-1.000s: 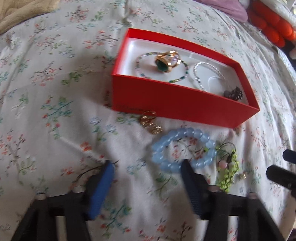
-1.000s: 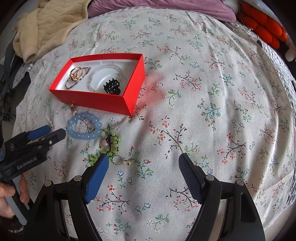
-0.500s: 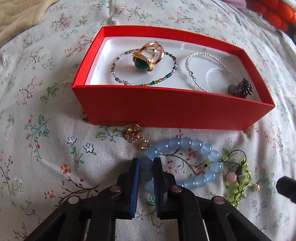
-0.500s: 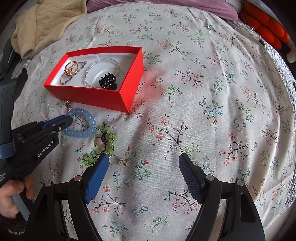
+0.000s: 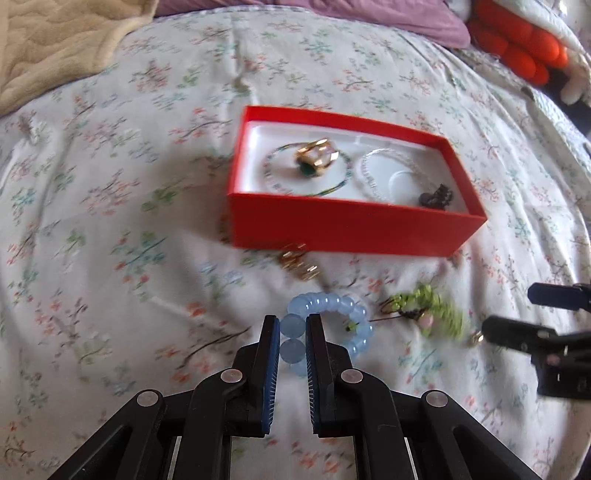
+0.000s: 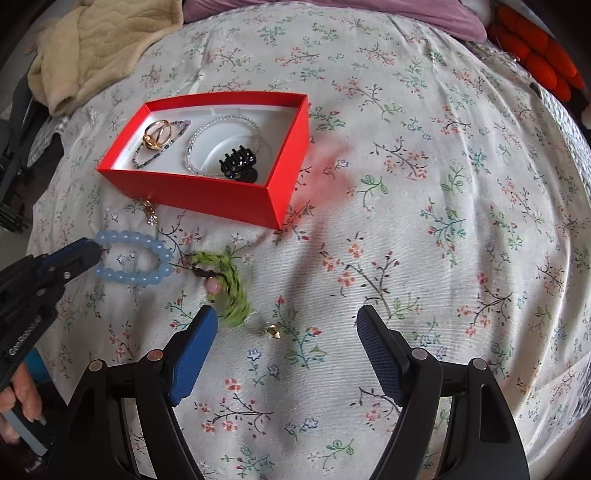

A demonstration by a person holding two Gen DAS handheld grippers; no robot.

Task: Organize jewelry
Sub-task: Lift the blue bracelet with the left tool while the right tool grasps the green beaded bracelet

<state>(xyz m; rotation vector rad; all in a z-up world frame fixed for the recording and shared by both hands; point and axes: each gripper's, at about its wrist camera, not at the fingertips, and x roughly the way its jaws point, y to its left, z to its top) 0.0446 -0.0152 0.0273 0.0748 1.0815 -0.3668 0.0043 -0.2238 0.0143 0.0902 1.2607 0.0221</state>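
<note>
My left gripper (image 5: 290, 325) is shut on the blue bead bracelet (image 5: 343, 310), held just above the floral bedspread; it also shows in the right wrist view (image 6: 88, 251) gripping the bracelet (image 6: 147, 273). The red box (image 5: 351, 225) ahead holds a gold ring with a green stone (image 5: 316, 158), a thin beaded bracelet, a clear bead bracelet (image 5: 373, 173) and a black hair clip (image 6: 238, 162). A green bead bracelet (image 6: 232, 291) trails from the blue one. My right gripper (image 6: 286, 325) is open and empty above the bedspread, near a small gold earring (image 6: 272, 330).
A gold earring (image 5: 299, 264) lies against the box's near wall. A beige blanket (image 6: 96, 48) is at the back left, a purple pillow (image 6: 332, 9) behind, and an orange plush item (image 6: 535, 55) at the back right.
My left gripper closed on the blue bracelet and has pulled back and up from the box with it, dragging the green bracelet. My right gripper stays open, hardly moved.
</note>
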